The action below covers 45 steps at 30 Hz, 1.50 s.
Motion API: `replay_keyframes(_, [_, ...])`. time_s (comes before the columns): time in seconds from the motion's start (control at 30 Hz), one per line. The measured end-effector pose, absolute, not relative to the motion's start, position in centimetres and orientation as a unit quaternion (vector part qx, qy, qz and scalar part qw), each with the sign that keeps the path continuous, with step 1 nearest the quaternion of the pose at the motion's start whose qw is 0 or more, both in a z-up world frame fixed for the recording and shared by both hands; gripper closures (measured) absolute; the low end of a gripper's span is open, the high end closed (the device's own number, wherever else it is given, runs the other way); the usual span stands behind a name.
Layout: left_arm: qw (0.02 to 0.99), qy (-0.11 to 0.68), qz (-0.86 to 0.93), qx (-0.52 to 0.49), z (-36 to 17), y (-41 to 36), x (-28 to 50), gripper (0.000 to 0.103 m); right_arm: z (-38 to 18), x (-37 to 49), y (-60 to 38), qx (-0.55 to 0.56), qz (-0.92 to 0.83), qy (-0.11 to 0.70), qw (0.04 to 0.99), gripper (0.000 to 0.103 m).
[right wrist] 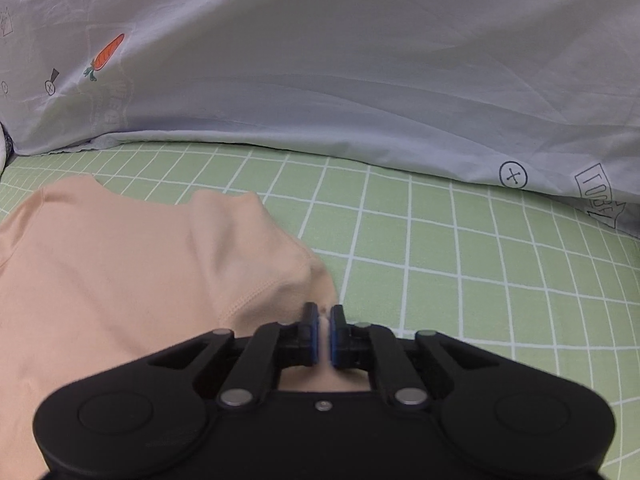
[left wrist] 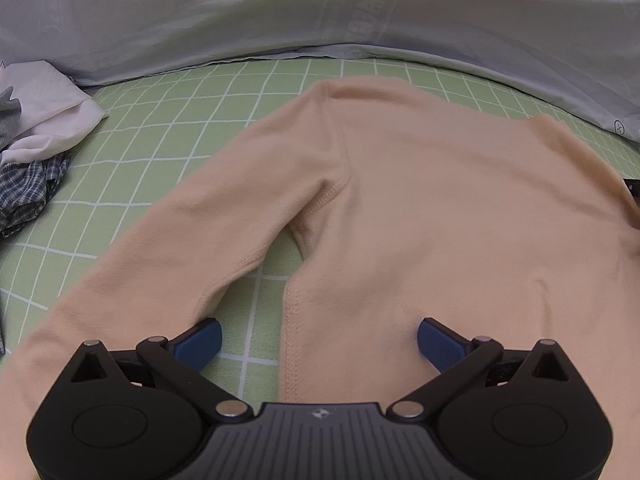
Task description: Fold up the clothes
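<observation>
A: Where is the top [left wrist: 420,200]?

B: Spread flat on the bed [left wrist: 256,80], over the green checked sheet. In the left view the body fills the middle and the 3 o'clock side, and one sleeve [left wrist: 168,240] runs down toward 8 o'clock. The quilt [left wrist: 200,20] is bunched along 12 o'clock.

A: And the left gripper [left wrist: 319,338]?

B: Its jaws stand wide apart and hold nothing. The side seam of the top lies between them, with one blue pad [left wrist: 200,344] by the sleeve and the other over the body. I judge it is placed there to take the seam or the armpit, so that the sleeve can be folded inward.

A: The right gripper [right wrist: 324,334]?

B: Its jaws are pressed nearly together, with a thin fold of peach cloth pinched between the pads. In the right view the cloth rises in a ridge from the jaws toward 11 o'clock, so that edge looks lifted off the bed. A hold at the edge would let the side be carried over the body.

A: How far along is it?

B: Early, by my reading: the body is still a single open layer. The risk is that the soft knit drags and wrinkles if one side is pulled alone.

A: Anything else nearby?

B: A pile [left wrist: 36,148] of white and plaid clothes at 9 o'clock in the left view, apart from the top.
</observation>
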<state>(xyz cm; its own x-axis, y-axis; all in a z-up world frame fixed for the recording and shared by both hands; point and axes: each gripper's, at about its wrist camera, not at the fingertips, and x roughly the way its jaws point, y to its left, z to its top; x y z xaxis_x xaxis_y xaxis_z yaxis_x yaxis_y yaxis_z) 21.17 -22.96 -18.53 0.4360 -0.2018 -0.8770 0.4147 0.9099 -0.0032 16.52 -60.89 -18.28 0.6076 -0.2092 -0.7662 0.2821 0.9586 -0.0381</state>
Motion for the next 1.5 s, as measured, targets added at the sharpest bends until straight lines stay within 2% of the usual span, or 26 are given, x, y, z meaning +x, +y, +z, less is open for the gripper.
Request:
replay_keyframes(0.2, [0.842,0.495,-0.184,0.106,-18.5,-22.9,21.1,0.0,-18.5,18.4,-63.6,0.031,-0.214,0.428,0.877,0.1])
replay_keyframes(0.27, [0.843,0.494,-0.185,0.105,-18.6,-22.9,21.1,0.0,-18.0,18.7,-62.9,0.017,-0.217,0.429,0.877,0.098])
replay_keyframes(0.3, [0.843,0.494,-0.186,0.104,-18.6,-22.9,21.1,0.0,-17.7,18.5,-62.2,0.002,-0.227,0.425,0.876,0.094])
replay_keyframes(0.37, [0.841,0.496,-0.188,0.102,-18.5,-22.7,21.1,0.0,-16.9,17.8,-60.9,-0.028,-0.249,0.417,0.874,0.063])
replay_keyframes(0.4, [0.84,0.499,-0.189,0.098,-18.4,-22.6,21.1,0.0,-16.5,17.5,-60.2,-0.043,-0.261,0.412,0.872,0.044])
replay_keyframes(0.47, [0.839,0.505,-0.187,0.079,-18.2,-21.7,20.9,0.0,-15.4,16.0,-59.0,-0.025,-0.269,0.398,0.877,0.037])
replay_keyframes(0.5, [0.84,0.507,-0.184,0.066,-17.9,-21.2,20.7,0.0,-14.8,15.2,-58.3,-0.011,-0.271,0.393,0.879,0.03])
replay_keyframes(0.53, [0.842,0.506,-0.18,0.052,-17.6,-20.5,20.4,0.0,-14.6,14.4,-57.4,0.003,-0.272,0.391,0.88,0.016])
replay_keyframes(0.6, [0.847,0.502,-0.171,0.025,-16.9,-18.9,19.6,0.0,-14.2,12.7,-55.2,0.026,-0.268,0.388,0.881,0.005])
replay_keyframes(0.9, [0.869,0.468,-0.089,-0.135,-14.3,-7.4,16.2,0.0,-15.6,7.9,-45.1,0.046,-0.231,0.422,0.875,0.004])
replay_keyframes(1.17, [0.869,0.467,-0.004,-0.163,-15.1,1.3,16.6,0.0,-16.5,5.3,-38.5,0.057,-0.22,0.441,0.868,0.004])
replay_keyframes(1.4, [0.857,0.487,-0.018,-0.168,-16.9,3.2,18.0,0.001,-16.4,5.1,-36.0,0.067,-0.244,0.437,0.863,0.004])
replay_keyframes(1.5, [0.862,0.482,-0.039,-0.151,-16.8,2.5,18.5,0.01,-16.5,4.8,-35.2,0.064,-0.247,0.443,0.859,0.004])
